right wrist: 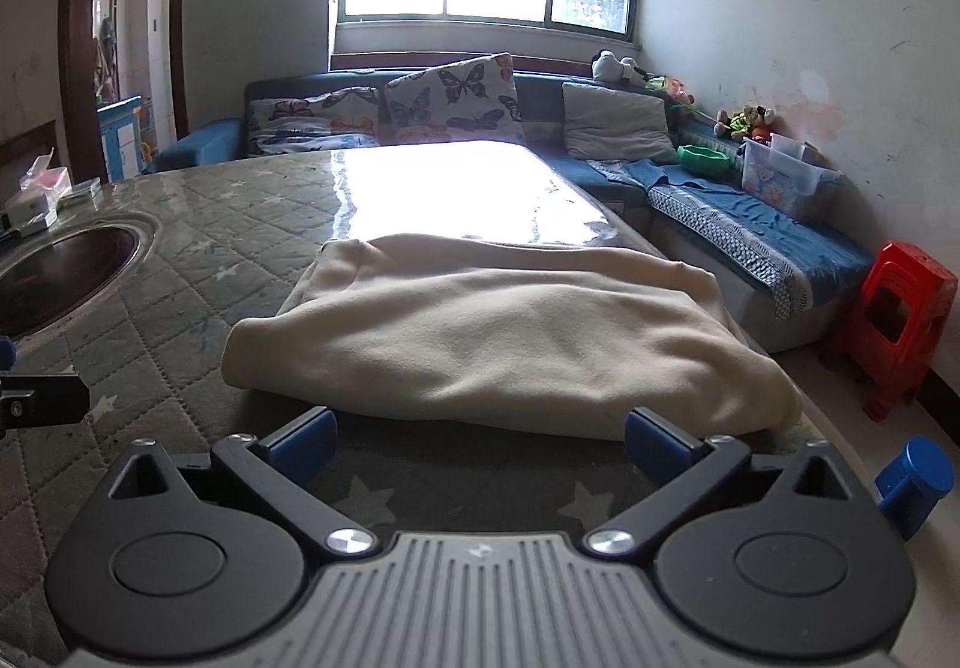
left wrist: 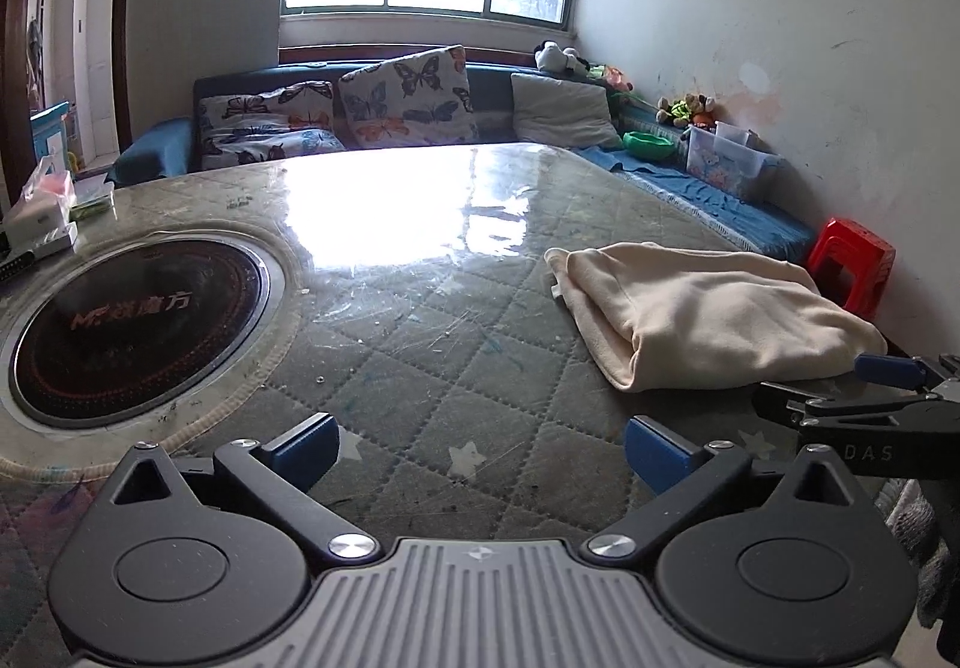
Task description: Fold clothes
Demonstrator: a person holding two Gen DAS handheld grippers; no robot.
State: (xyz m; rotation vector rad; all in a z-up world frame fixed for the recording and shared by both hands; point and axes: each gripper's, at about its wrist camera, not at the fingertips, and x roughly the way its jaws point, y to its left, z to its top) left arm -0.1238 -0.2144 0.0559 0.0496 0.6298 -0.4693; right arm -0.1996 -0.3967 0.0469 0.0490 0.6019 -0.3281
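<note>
Two hand-held grippers: both are over the table, and each one holds nothing.
Small boxes (left wrist: 39,221): white and clear ones sit at the far left edge of the table (left wrist: 420,320).
Round cooker (left wrist: 141,317): a dark, shiny circle is set into the table on the left side, with red rings and letters on it.
Table top: it has a quilted cover with little stars under a clear sheet, and the window light shines bright on the far part.
Left hand-held gripper (left wrist: 480,455): its blue fingers are spread wide apart, over bare table, near the cooker and to the left of the cloth.
Folded cloth (right wrist: 510,332): a soft cream piece of clothing lies in a puffy folded heap on the right part of the table, close to the table's right edge.
Right hand-held gripper (right wrist: 480,443): its blue fingers are spread wide too, and the near edge of the cloth sits just in front of them. I cannot tell if they touch it.
Sofa (right wrist: 750,230): a blue one runs along the back and right walls, with butterfly pillows (right wrist: 456,98) and soft toys on it.
Green bowl (right wrist: 703,159): it sits on the sofa beside a clear box (right wrist: 780,176).
Red stool (right wrist: 894,320): it stands on the floor at the far right, past the table.
</note>
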